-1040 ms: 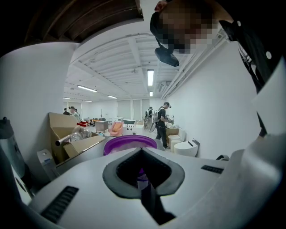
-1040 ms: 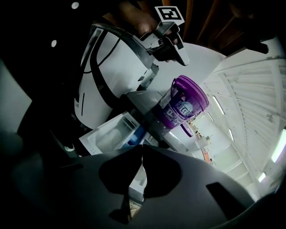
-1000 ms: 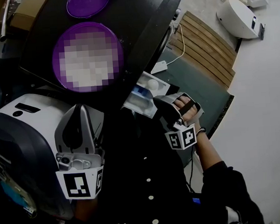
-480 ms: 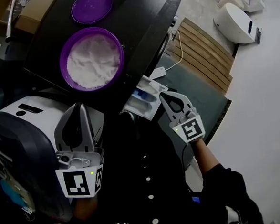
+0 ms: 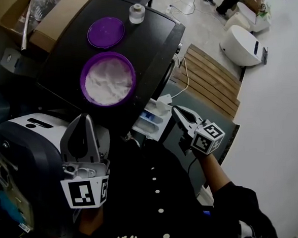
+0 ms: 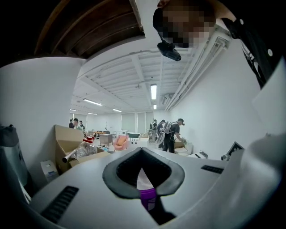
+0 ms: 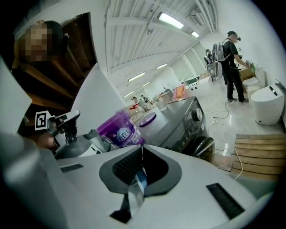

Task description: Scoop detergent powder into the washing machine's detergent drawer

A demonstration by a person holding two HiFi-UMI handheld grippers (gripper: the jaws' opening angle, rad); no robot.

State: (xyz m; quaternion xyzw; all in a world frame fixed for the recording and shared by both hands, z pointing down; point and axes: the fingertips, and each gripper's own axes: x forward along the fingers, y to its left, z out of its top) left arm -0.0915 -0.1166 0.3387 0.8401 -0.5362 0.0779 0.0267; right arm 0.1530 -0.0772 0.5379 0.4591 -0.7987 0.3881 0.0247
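Powder tub (image 5: 82, 85) open above, lid (image 5: 106, 32) behind, drawer (image 5: 156, 110) jutting out

My head view is dim and harsh in contrast: the washing machine (image 5: 153, 34) top and the person's clothing (image 5: 144, 192) sink to near black, while the pale floor (image 5: 277, 132) glares. Both gripper views are bright under ceiling strip lights (image 6: 153, 91), strongly bent at the edges, with dark corners and a soft foreground.

Head view steeply down over washing machine (image 5: 153, 39); gripper views near-level.
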